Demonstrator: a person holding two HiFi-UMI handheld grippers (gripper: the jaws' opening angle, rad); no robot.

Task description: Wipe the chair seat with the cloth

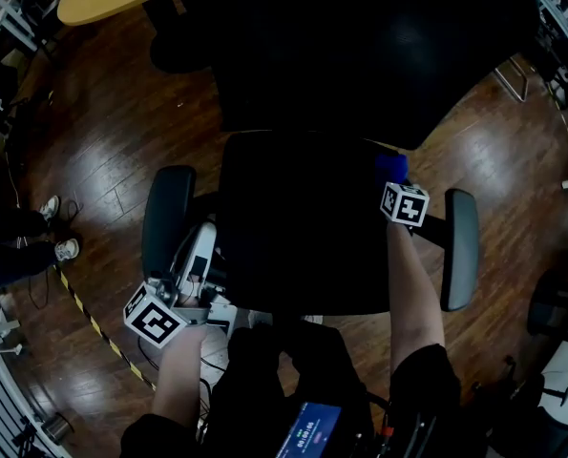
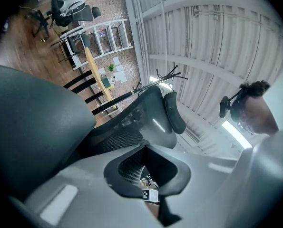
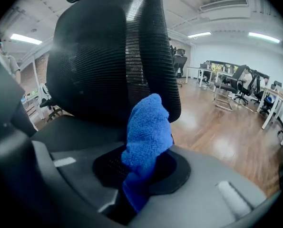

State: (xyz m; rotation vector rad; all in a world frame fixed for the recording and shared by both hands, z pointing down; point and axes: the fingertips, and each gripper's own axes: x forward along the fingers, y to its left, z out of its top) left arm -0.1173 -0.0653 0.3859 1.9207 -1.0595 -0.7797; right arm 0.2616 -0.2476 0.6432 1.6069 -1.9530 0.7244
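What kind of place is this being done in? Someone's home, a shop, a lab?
Most likely an open-plan office. Beyond the black mesh chair, the right gripper view shows desks with more office chairs on a wood floor, under long ceiling lights.

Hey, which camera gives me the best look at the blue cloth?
The right gripper view: the cloth stands large and centred, pinched in the right gripper. The head view shows only a small blue patch of it; the left gripper view shows none of it.
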